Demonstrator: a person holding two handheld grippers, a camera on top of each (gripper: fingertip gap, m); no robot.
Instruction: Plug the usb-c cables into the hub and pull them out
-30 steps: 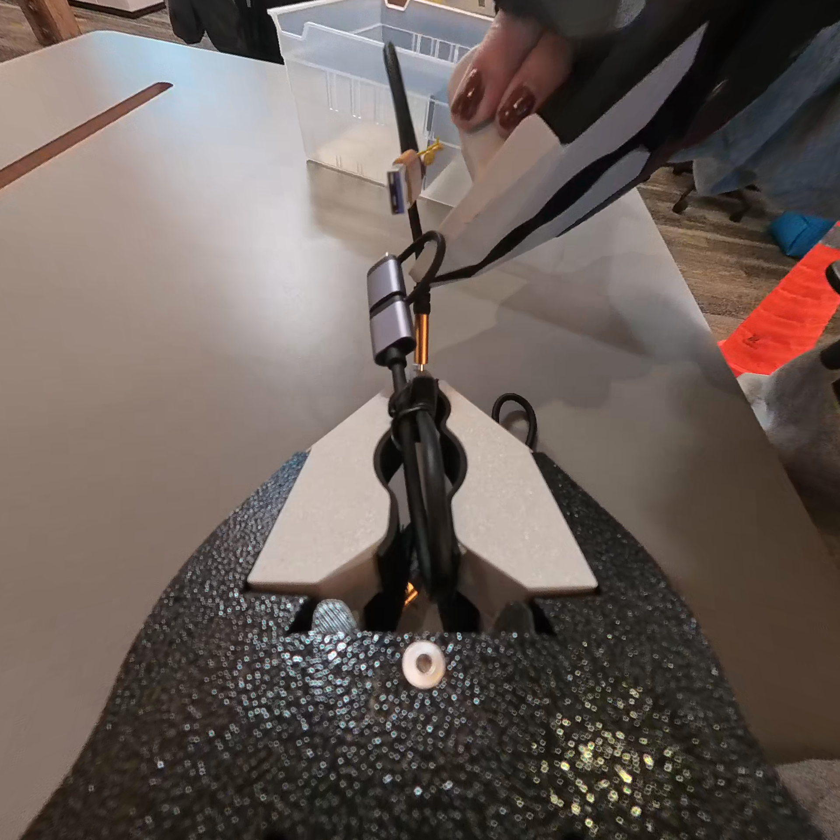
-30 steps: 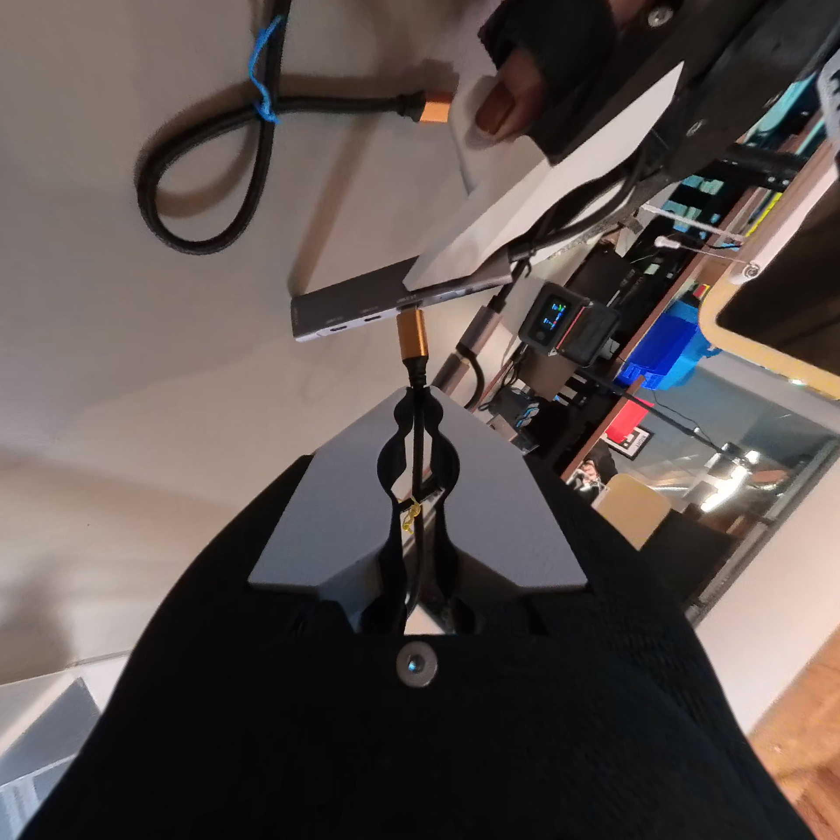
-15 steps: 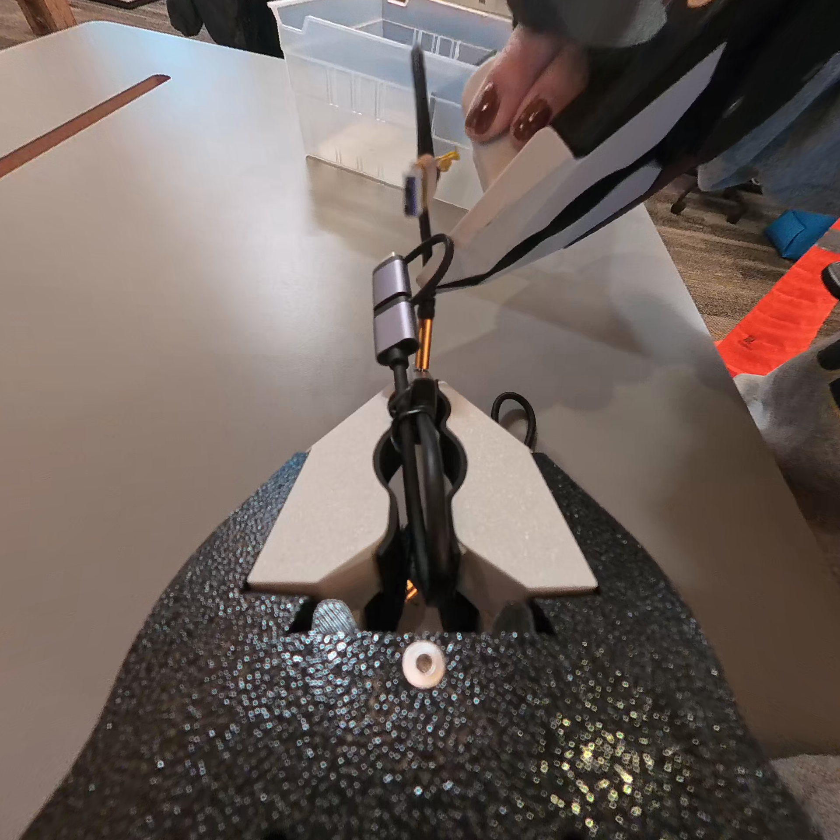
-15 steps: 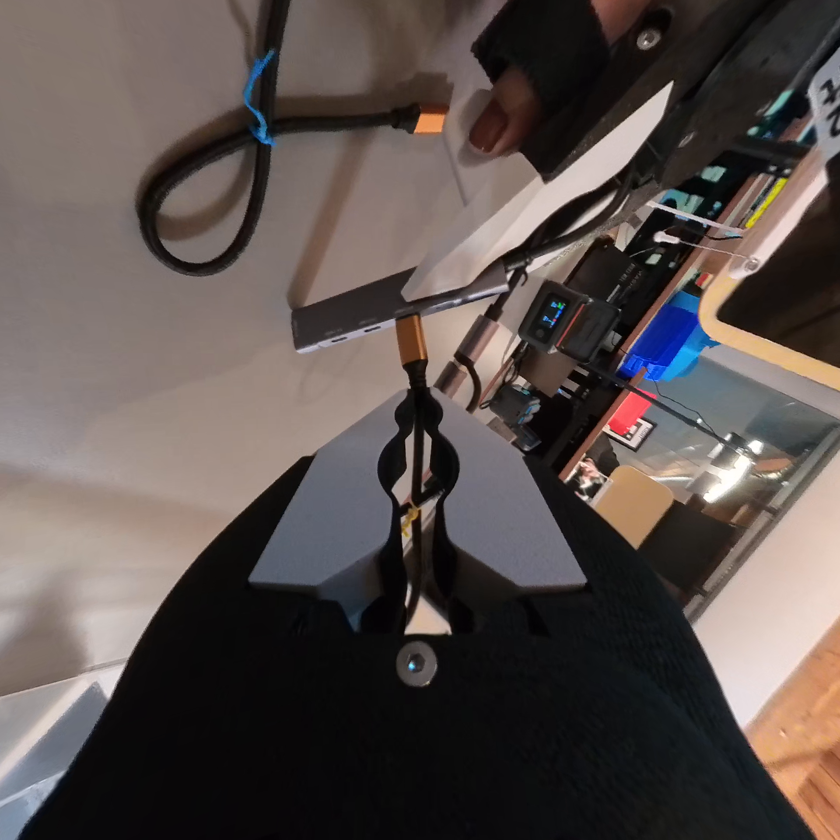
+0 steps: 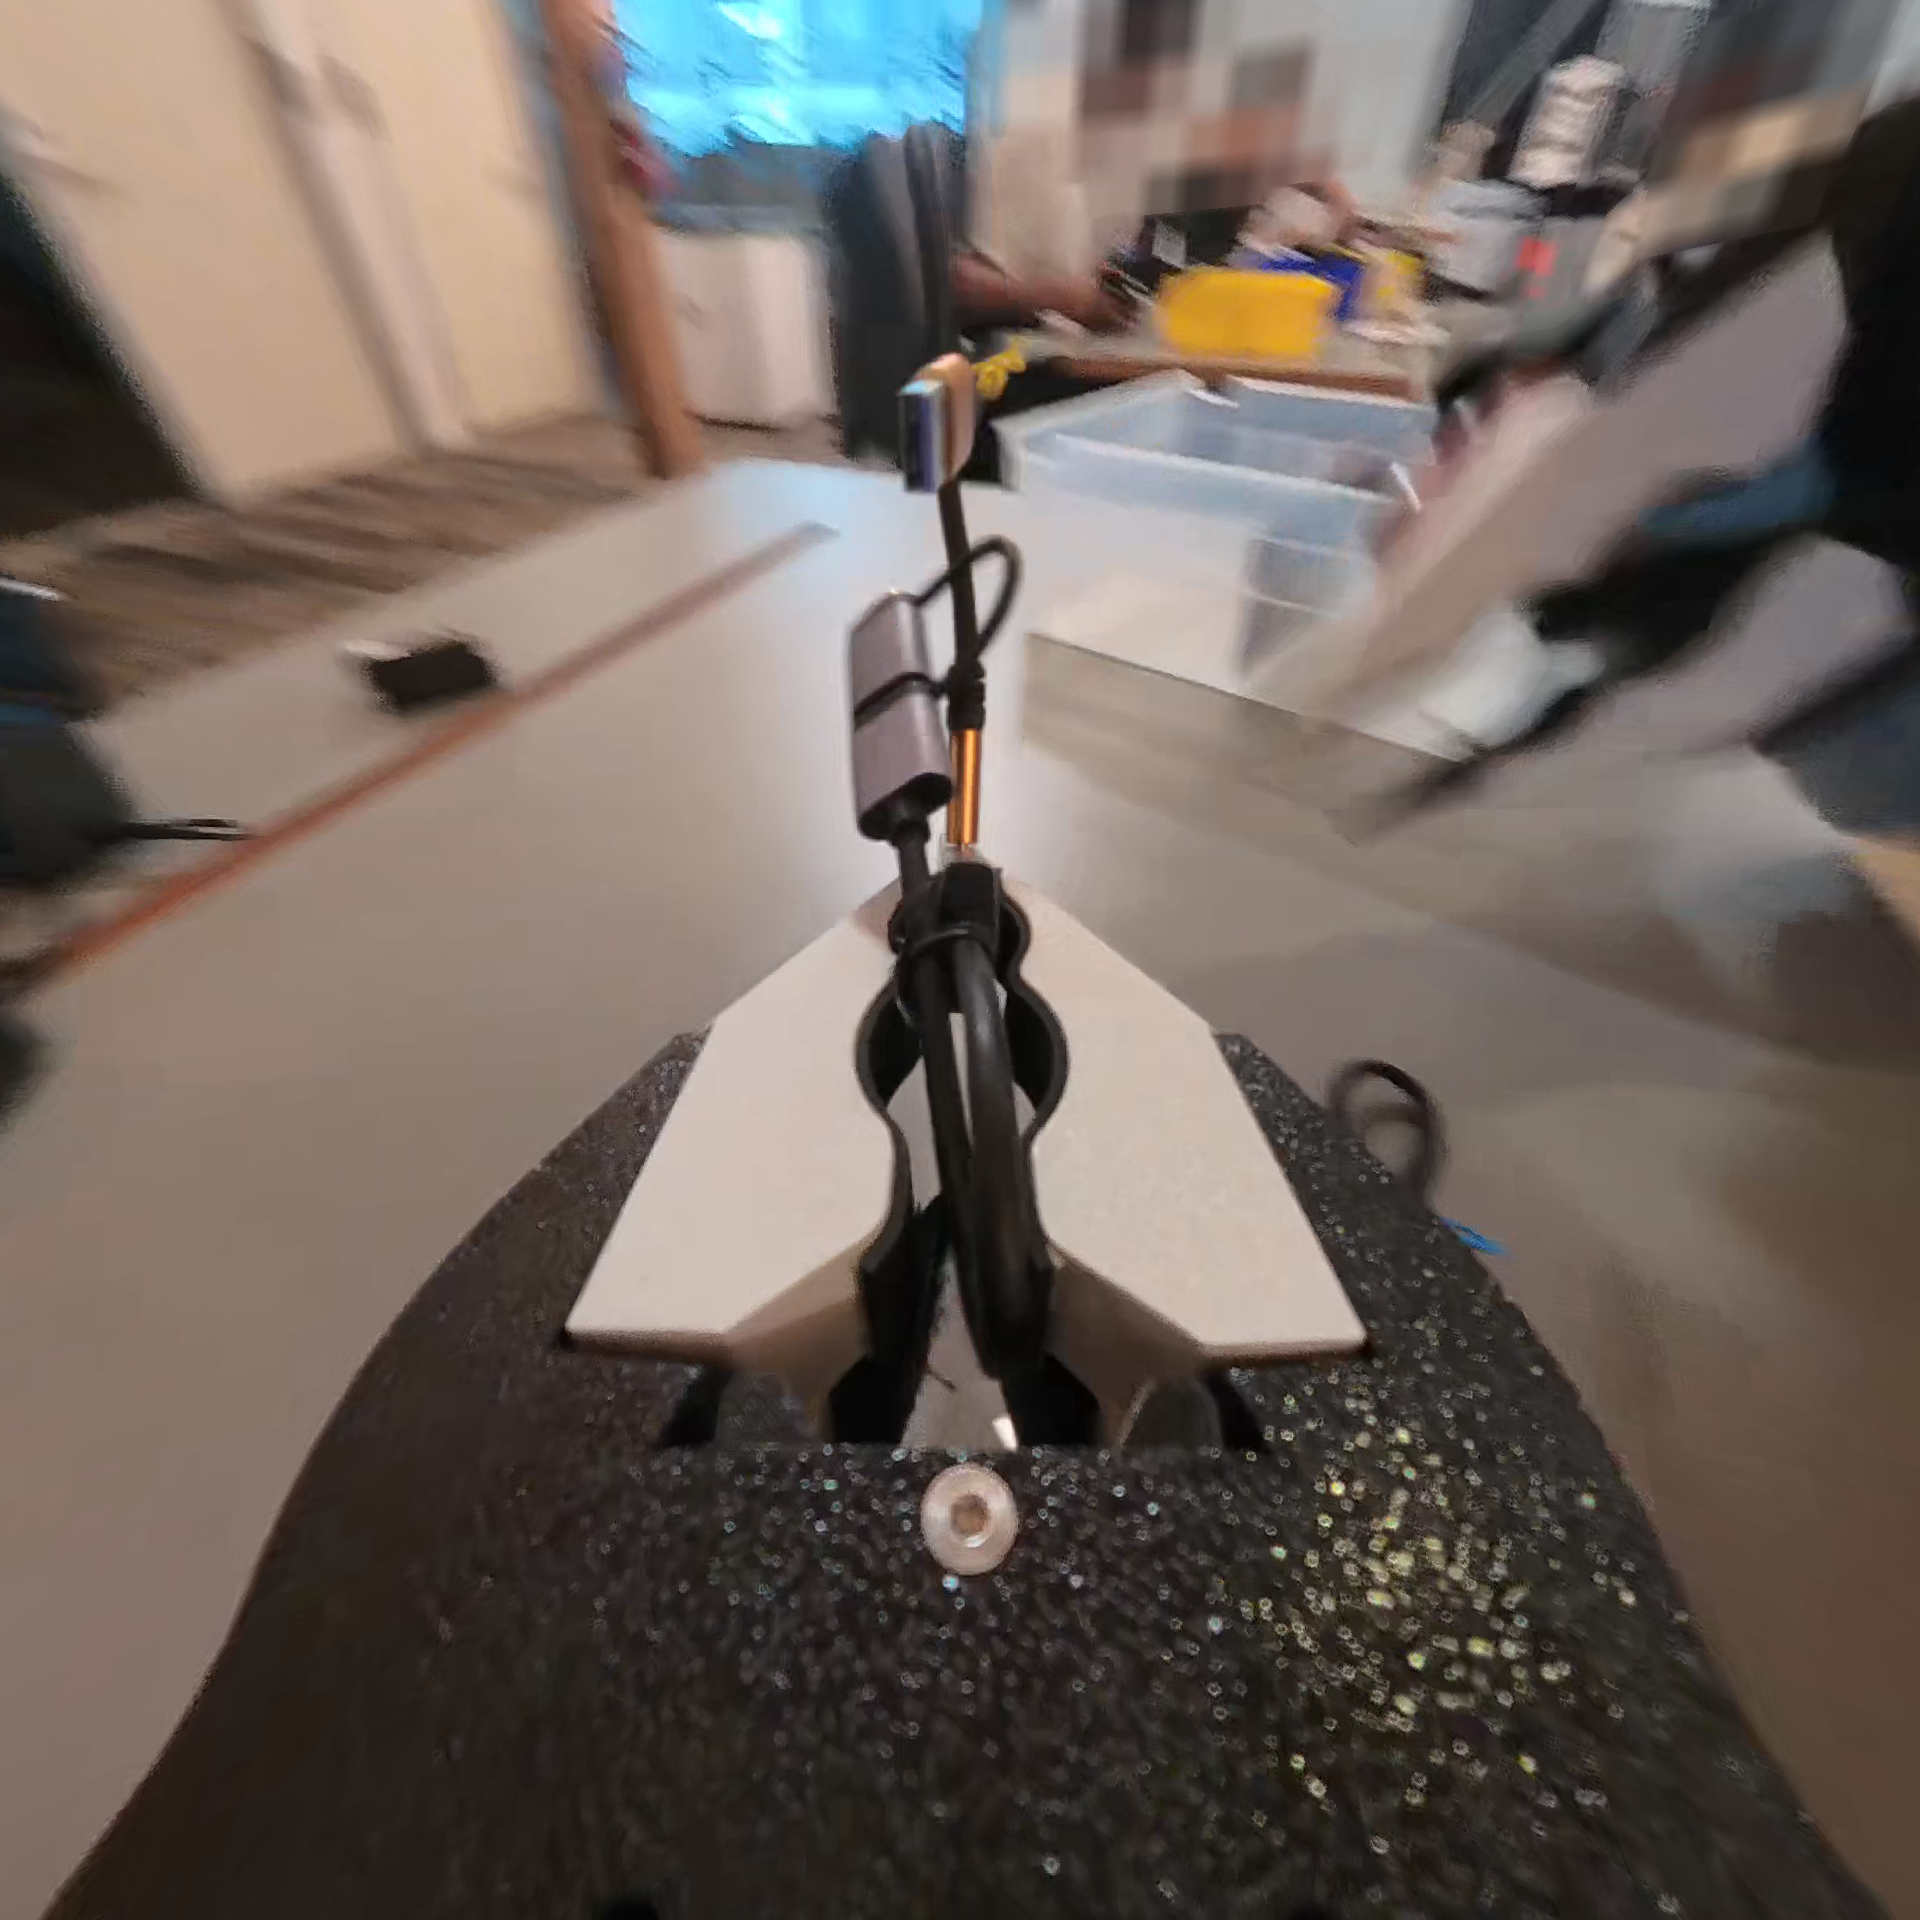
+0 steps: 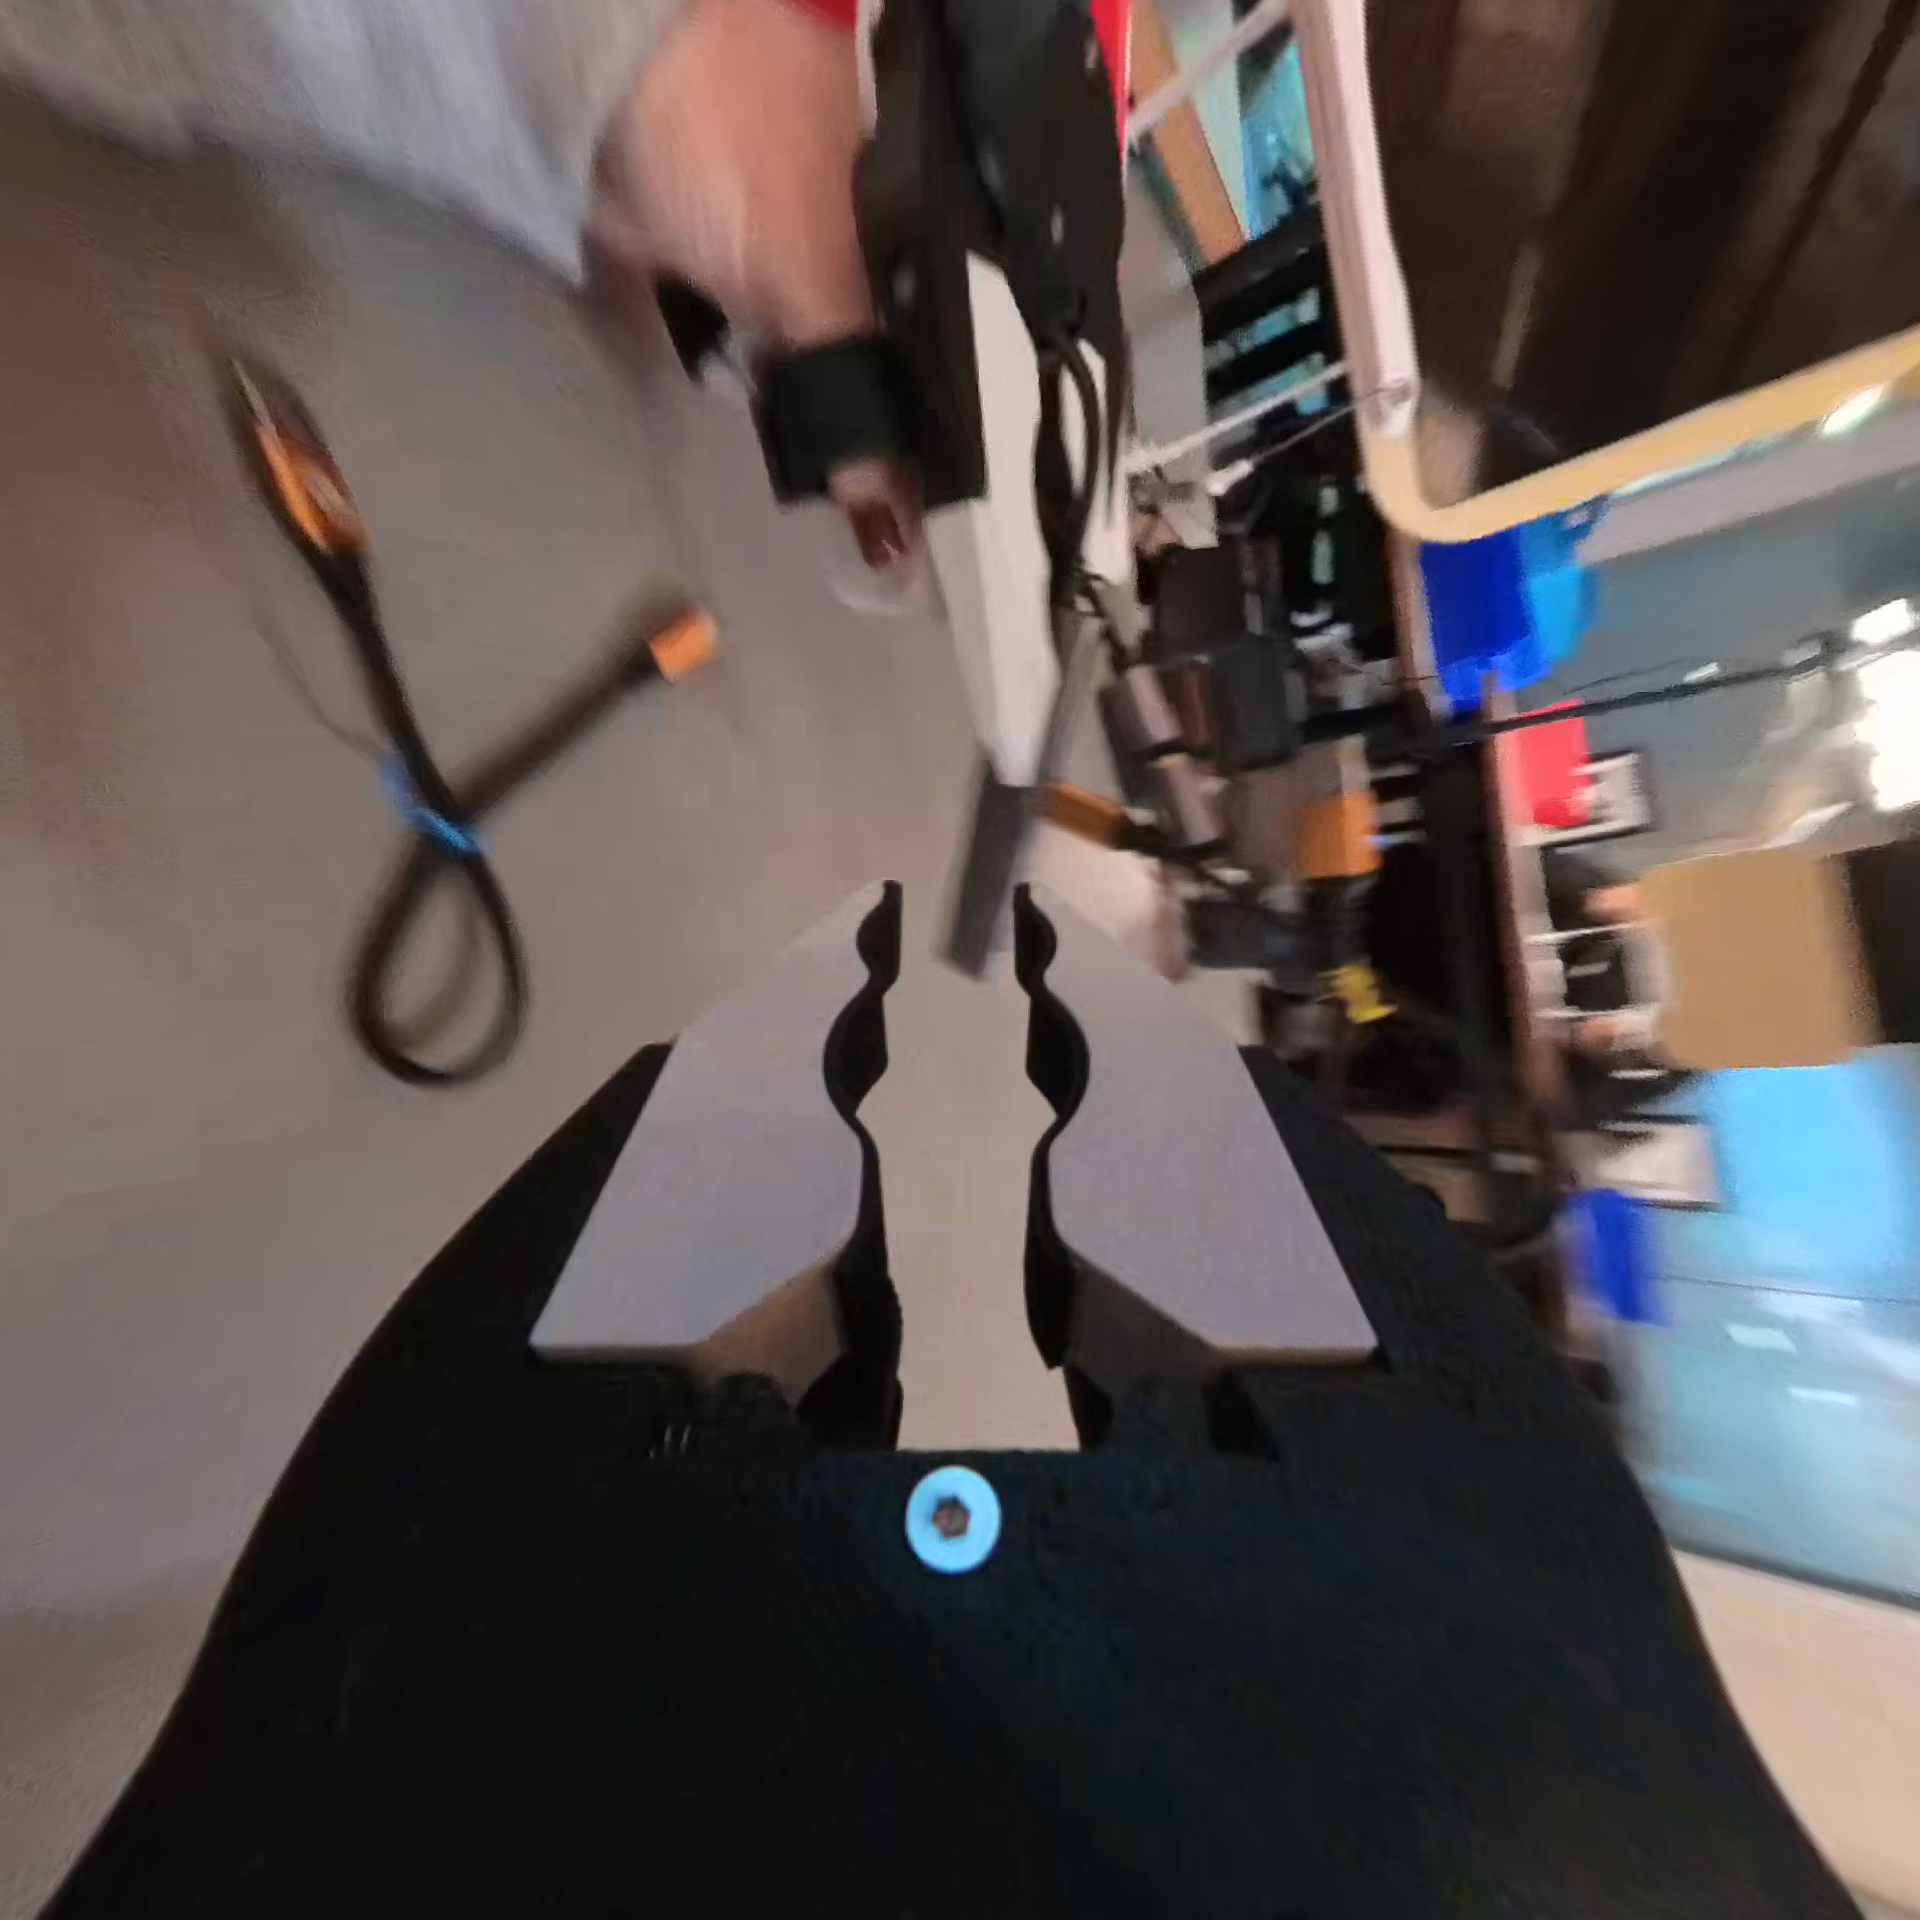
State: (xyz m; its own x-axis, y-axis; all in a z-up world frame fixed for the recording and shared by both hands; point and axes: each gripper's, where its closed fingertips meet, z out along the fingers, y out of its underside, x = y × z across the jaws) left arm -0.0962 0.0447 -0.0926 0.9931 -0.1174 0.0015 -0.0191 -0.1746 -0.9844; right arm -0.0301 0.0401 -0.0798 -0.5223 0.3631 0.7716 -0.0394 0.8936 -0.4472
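Clear bin (image 5: 1195, 499) beyond hub (image 5: 894, 717)

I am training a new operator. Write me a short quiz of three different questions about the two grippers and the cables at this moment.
1. True or false: the right gripper is open and holds nothing.
2. What is the left gripper shut on? A) a pen B) the hub and its black cables C) the clear bin
3. Fill in: the looped cable lying on the table is tied with a ____ tie.

Key: 1 true; 2 B; 3 blue.
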